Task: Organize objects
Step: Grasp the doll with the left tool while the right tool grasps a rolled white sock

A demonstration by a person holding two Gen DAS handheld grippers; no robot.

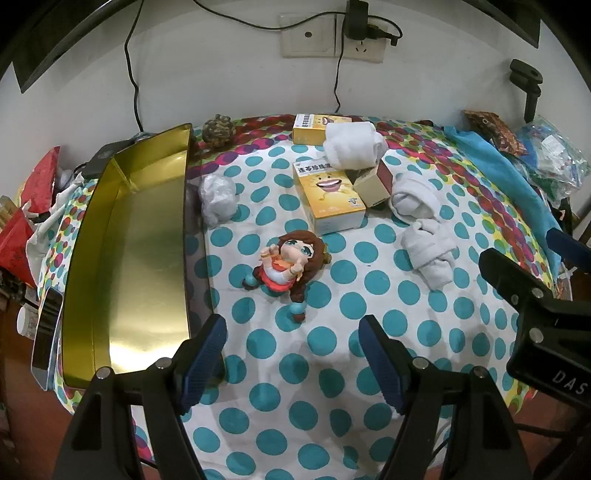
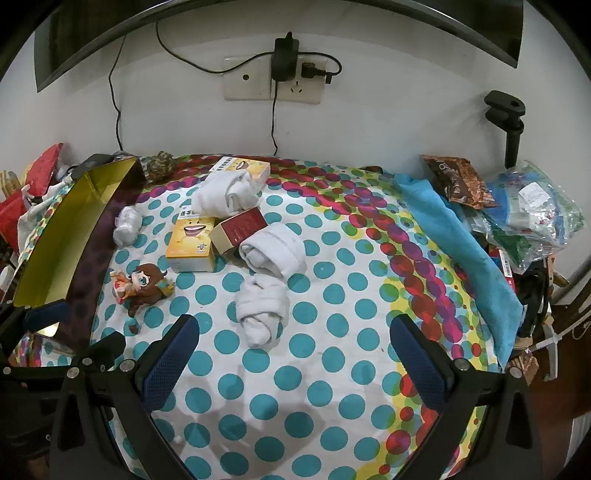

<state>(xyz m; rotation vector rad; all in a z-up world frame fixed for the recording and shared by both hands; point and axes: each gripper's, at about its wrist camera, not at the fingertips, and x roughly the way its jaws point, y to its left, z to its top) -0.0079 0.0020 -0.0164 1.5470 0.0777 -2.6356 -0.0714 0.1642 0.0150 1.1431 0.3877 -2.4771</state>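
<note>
A gold tin tray (image 1: pixel 140 258) lies open on the left of the dotted cloth; it also shows in the right wrist view (image 2: pixel 66 236). A doll figure (image 1: pixel 288 262) (image 2: pixel 144 288) lies beside it. Two yellow boxes (image 1: pixel 328 199) (image 1: pixel 314 129), a red-and-cream box (image 1: pixel 373 182) and three rolled white socks (image 1: pixel 354 146) (image 1: pixel 413 201) (image 1: pixel 430 254) lie behind. A crumpled white wad (image 1: pixel 218 197) sits near the tray. My left gripper (image 1: pixel 291 354) is open and empty just short of the doll. My right gripper (image 2: pixel 295 354) is open and empty, near the closest sock (image 2: pixel 262 306).
A woven rope ball (image 1: pixel 218 130) sits at the back by the wall. A blue cloth (image 2: pixel 461 251) and plastic bags (image 2: pixel 532 214) lie along the right edge. A phone (image 1: pixel 46 339) and red packets (image 1: pixel 40 181) lie left of the tray. Cables hang from the wall socket (image 1: pixel 332 35).
</note>
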